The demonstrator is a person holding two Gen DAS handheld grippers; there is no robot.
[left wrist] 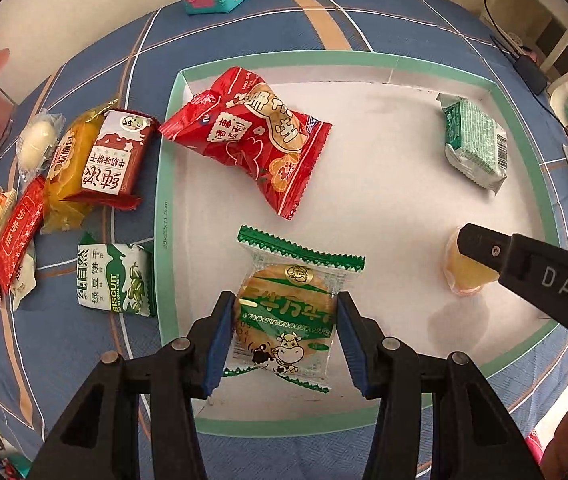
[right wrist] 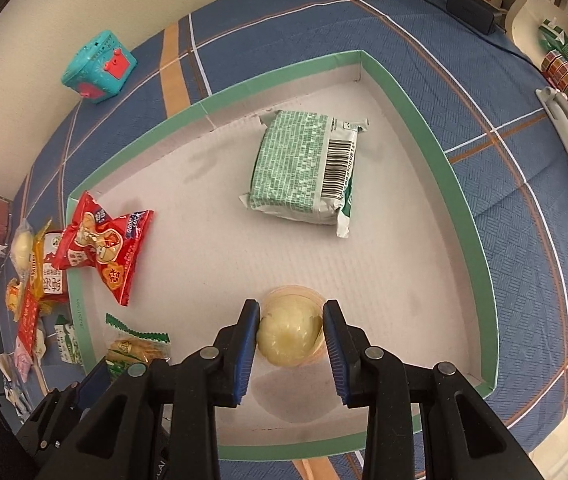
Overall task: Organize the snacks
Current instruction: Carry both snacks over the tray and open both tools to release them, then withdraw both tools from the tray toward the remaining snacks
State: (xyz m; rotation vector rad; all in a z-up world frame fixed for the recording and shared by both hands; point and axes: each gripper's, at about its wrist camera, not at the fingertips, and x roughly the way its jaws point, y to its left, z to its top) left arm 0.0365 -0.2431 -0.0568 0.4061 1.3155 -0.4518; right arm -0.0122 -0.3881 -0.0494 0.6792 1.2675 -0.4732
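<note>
while the left gripper (left wrist: 284, 320) pinches a glossy green-trimmed cracker packet (left wrist: 289, 308), the right gripper (right wrist: 291, 336) clamps a translucent, round yellow jelly cup (right wrist: 289, 330).

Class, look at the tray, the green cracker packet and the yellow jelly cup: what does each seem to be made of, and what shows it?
Tray: likely cardboard, matte, with folded corners and a printed green rim.
Green cracker packet: glossy plastic film, partly clear, with zigzag-sealed ends.
Jelly cup: probably thin translucent plastic; the pale yellow filling shows through.
</note>
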